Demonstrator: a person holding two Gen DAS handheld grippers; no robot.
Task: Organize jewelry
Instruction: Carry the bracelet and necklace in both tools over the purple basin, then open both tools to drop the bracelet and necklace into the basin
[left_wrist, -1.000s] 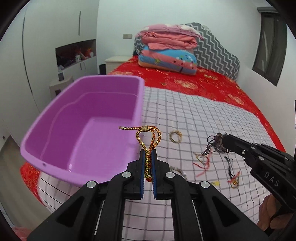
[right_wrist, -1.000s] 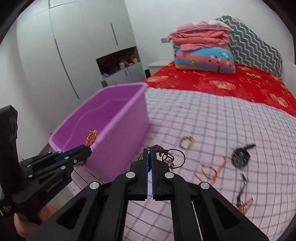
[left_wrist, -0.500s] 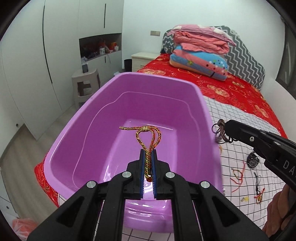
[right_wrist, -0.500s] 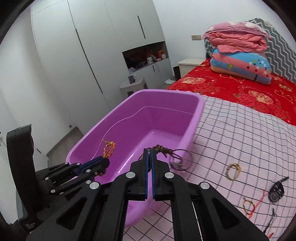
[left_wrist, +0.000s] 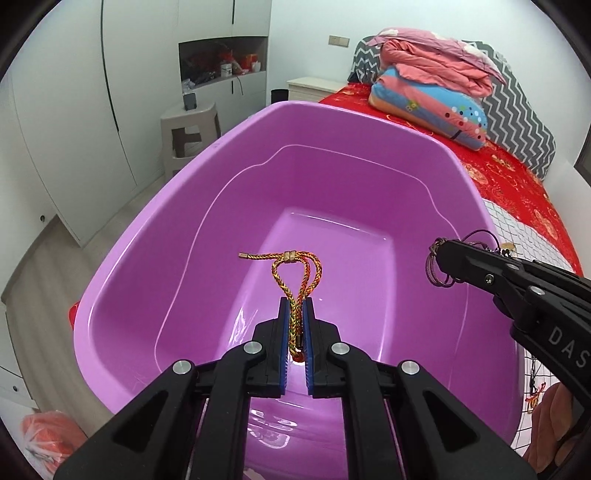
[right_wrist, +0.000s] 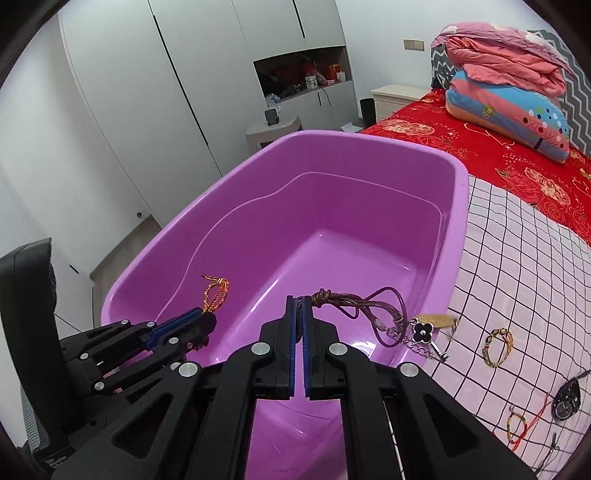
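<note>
A purple plastic tub (left_wrist: 332, 122) (right_wrist: 369, 144) stands on the bed's left side, with nothing inside it. My left gripper (left_wrist: 296, 301) (right_wrist: 207, 314) is shut on a braided gold-and-red cord bracelet (left_wrist: 295, 269) (right_wrist: 215, 293), held over the tub's inside. My right gripper (right_wrist: 298, 301) (left_wrist: 437, 254) is shut on a brown cord bracelet (right_wrist: 369, 308) (left_wrist: 437, 273) with a black clover charm (right_wrist: 423, 331) and chain, hanging above the tub's right wall.
On the checked cloth (right_wrist: 524, 266) lie a gold bangle (right_wrist: 498, 345), a black watch (right_wrist: 565, 400) and a red string bracelet (right_wrist: 521, 424). Folded quilts (left_wrist: 436, 85) sit on the red bedspread. White wardrobes, a stool (left_wrist: 190, 127) and a nightstand stand beyond.
Both grippers have swung left from over the checked cloth to above the purple tub, each still holding its bracelet. The tub now fills both views.
</note>
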